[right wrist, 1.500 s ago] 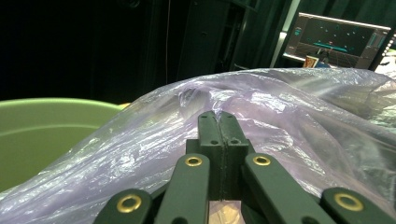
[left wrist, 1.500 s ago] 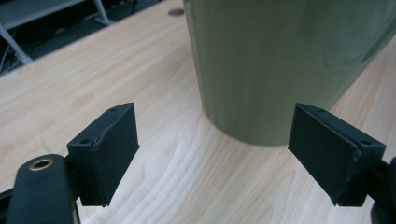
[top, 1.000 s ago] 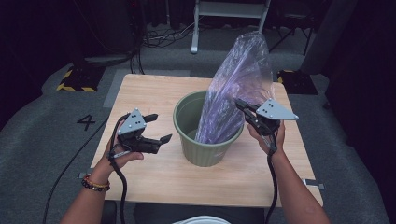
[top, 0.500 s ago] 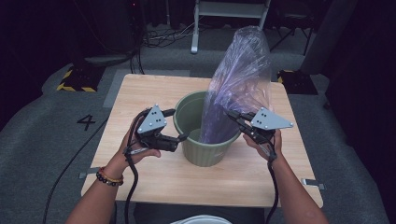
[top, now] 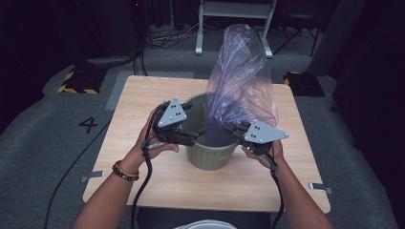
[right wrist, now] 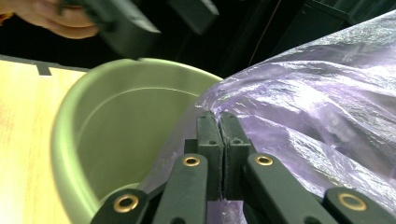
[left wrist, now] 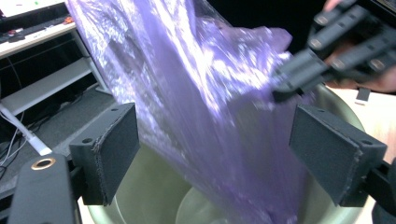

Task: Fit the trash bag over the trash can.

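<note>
A green bin (top: 210, 160) stands in the middle of the wooden table (top: 143, 100). A translucent purple plastic bag (top: 241, 81) rises out of the bin and leans back to the right. My right gripper (top: 225, 126) sits at the bin's right rim, shut on the bag's lower edge; in the right gripper view the pads (right wrist: 217, 119) pinch the film (right wrist: 317, 102) above the bin (right wrist: 70, 135). My left gripper (top: 195, 123) hovers at the bin's left rim, open. In the left gripper view its wide jaws (left wrist: 226, 149) flank the bag (left wrist: 201, 93) without touching it, with the right gripper (left wrist: 299, 79) beyond.
A white metal frame (top: 234, 24) and loose cables (top: 157, 40) lie on the floor behind the table. A floor mark "4" (top: 89, 125) and a yellow-black striped plate (top: 76, 81) are at the left. A white round rim (top: 207, 224) shows at the bottom edge.
My left gripper has moved right and up, from the table's left part to the bin's rim. My right gripper has shifted left and nearer with the bag, which now stands more upright.
</note>
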`<state>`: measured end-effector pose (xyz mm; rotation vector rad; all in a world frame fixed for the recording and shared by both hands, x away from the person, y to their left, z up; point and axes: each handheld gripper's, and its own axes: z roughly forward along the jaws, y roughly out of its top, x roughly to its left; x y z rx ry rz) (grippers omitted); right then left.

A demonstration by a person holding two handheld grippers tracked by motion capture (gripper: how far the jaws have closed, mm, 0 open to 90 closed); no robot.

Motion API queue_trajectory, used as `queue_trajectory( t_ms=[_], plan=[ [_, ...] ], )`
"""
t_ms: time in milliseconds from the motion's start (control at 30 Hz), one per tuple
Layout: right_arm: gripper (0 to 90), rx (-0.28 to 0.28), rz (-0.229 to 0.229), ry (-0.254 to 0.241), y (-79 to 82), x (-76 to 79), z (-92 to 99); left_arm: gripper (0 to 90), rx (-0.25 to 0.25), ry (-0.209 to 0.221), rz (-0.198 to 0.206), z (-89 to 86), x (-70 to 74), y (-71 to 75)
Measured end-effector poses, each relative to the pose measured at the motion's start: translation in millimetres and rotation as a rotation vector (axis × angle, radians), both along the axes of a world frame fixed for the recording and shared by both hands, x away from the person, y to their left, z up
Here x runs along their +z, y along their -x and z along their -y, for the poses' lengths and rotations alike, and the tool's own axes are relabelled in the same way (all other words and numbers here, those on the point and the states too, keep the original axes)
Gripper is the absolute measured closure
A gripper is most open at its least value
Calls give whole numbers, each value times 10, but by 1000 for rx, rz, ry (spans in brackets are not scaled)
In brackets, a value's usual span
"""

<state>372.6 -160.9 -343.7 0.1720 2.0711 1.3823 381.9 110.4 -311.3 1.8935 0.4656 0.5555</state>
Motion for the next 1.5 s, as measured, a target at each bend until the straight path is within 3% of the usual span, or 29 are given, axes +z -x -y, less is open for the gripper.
queue_trajectory(
  t_ms=[167, 267, 333, 400, 500, 633, 767, 833, 1000, 1067, 1133, 1367, 1500],
  plan=[
    [894, 22, 25, 41, 61, -1, -74, 158, 33, 2, 3, 81, 55, -78],
    [893, 36, 39, 61, 98, -2, -116, 160, 28, 10, -18, 112, 69, -129],
    [884, 49, 46, 67, 116, -8, -129, 181, 28, -8, 1, 132, 67, -150],
    [873, 67, 44, 64, 128, -11, -129, 303, 9, 18, 36, 115, 54, -155],
    [864, 87, 43, 53, 145, -15, -116, 460, -29, 39, 38, 85, 52, -168],
    [854, 85, 45, 59, 159, -27, -110, 749, -50, 15, 51, 67, 33, -149],
    [835, 82, 45, 52, 171, -36, -109, 898, -71, 2, 69, 53, 31, -120],
    [815, 80, 41, 41, 174, -35, -101, 900, -93, 9, 72, 47, 39, -92],
    [803, 80, 26, 33, 189, -47, -74, 900, -99, -24, 100, 87, 37, -41],
    [702, 73, 18, 30, 186, -51, -64, 900, -103, -32, 110, 97, 23, -20],
    [567, 44, 7, -5, 186, -38, -32, 900, -104, -41, 118, 94, 4, -4],
    [348, -35, -19, -98, 174, 15, 169, 900, -107, -71, 148, 78, -74, 75],
    [339, -44, -51, -175, 153, 92, 275, 900, -112, -100, 199, 102, -122, 174]
  ],
)
